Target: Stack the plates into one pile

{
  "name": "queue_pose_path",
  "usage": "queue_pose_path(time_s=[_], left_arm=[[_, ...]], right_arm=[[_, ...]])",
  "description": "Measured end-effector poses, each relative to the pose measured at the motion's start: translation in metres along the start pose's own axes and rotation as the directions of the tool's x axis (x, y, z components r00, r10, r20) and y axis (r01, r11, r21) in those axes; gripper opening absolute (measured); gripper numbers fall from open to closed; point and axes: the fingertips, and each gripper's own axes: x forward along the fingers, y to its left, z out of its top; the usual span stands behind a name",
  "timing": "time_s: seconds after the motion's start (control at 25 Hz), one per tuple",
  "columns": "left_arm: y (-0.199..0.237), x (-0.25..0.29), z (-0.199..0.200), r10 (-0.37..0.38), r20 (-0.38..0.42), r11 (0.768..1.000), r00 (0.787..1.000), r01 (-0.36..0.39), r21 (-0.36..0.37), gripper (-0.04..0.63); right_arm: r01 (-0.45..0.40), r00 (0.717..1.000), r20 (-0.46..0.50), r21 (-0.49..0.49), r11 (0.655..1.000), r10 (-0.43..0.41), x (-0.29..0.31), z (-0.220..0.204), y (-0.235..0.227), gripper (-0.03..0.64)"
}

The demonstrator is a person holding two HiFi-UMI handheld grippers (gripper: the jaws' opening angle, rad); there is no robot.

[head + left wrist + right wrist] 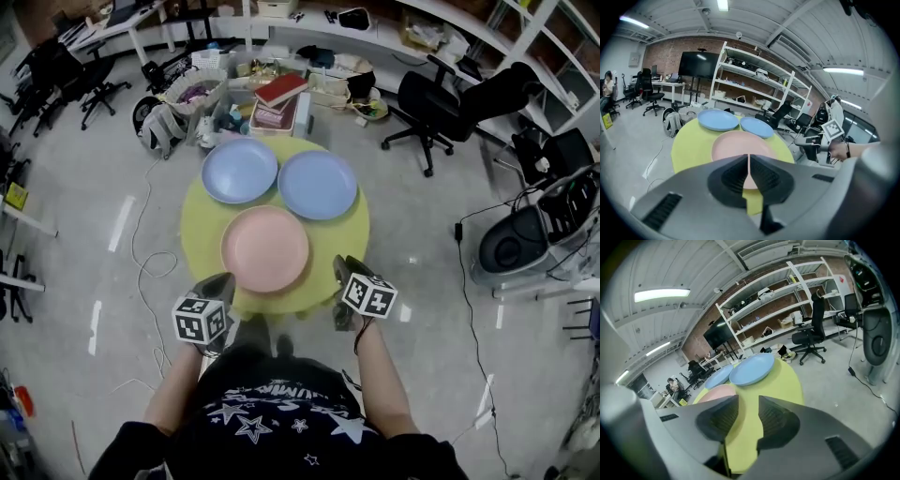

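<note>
Three plates lie apart on a round yellow-green table [200,234]: a pink plate [265,248] nearest me, a blue plate [240,171] at the back left and a second blue plate [318,185] at the back right. My left gripper [223,283] hovers at the table's near-left edge, jaws shut and empty, aimed at the pink plate [736,144]. My right gripper [344,272] is at the near-right edge, jaws open with nothing between them. In the right gripper view the jaws [747,411] frame bare tabletop, with the right blue plate [752,369] beyond.
Behind the table stand crates with books [279,98] and baskets [195,94]. A black office chair [441,108] is at the back right, more chairs [66,75] at the back left. A cable [150,262] trails on the floor at left. A machine [534,239] sits at right.
</note>
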Motion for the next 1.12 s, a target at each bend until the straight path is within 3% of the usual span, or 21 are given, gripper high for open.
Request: queue_pose_path(time_s=[0.16, 0.6, 0.88, 1.12], left_arm=[[0.009, 0.022, 0.027, -0.028, -0.001, 0.999, 1.0, 0.028, 0.03, 0.025], [0.069, 0.056, 0.063, -0.037, -0.026, 0.999, 0.999, 0.037, 0.003, 0.025], [0.102, 0.073, 0.072, -0.056, -0.063, 0.998, 0.996, 0.054, -0.033, 0.025], [0.109, 0.092, 0.077, -0.093, -0.094, 0.995, 0.991, 0.09, -0.039, 0.025]], right_arm=[[0.049, 0.998, -0.032, 0.058, 0.997, -0.047, 0.015, 0.007, -0.007, 0.126], [0.177, 0.984, -0.073, 0.194, 0.965, -0.165, 0.083, 0.041, -0.02, 0.129], [0.258, 0.966, -0.115, 0.328, 0.909, -0.233, 0.121, 0.052, -0.034, 0.133], [0.366, 0.93, -0.187, 0.384, 0.848, -0.317, 0.138, 0.048, -0.055, 0.135]])
